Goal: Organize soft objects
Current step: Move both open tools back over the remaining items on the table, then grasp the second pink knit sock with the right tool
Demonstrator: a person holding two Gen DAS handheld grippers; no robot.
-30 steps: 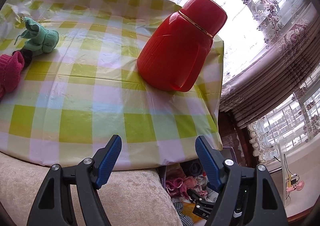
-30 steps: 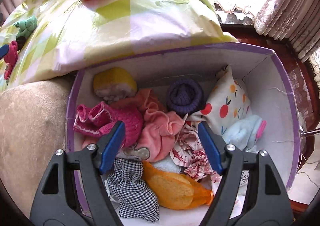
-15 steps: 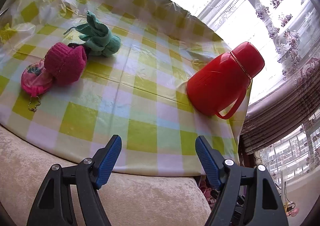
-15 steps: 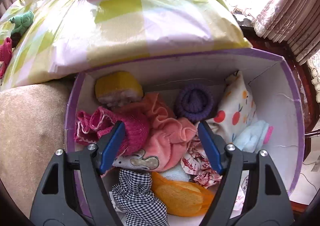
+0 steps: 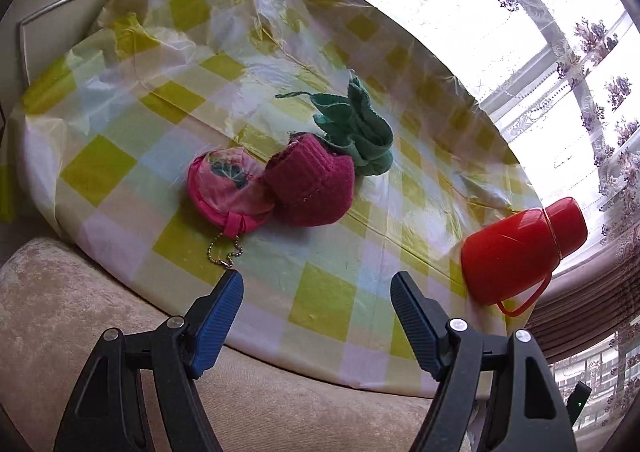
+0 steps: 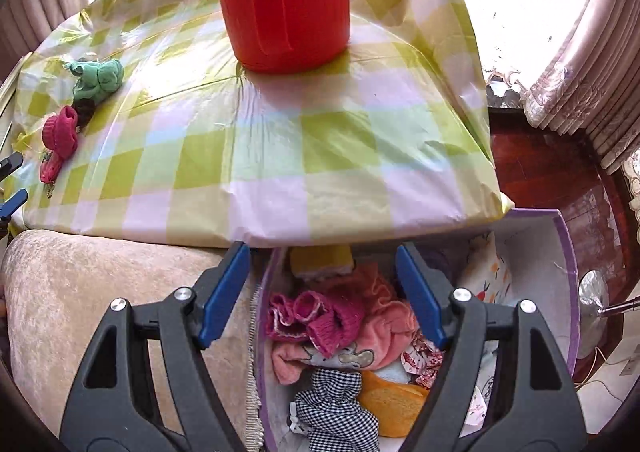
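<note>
Left gripper [image 5: 316,292] gapes before ribbed magenta knit [image 5: 314,186].

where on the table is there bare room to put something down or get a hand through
The widest free patch is the checked cloth between the red jug and the cluster of pink pouch, dark pink knit and green knit. The far left of the cloth behind that cluster is also bare. The cluster itself is crowded, its pieces touching.

Both grippers [image 5: 316,304] [image 6: 322,276] have black frames, ribbed blue pads, silver screws.
</note>
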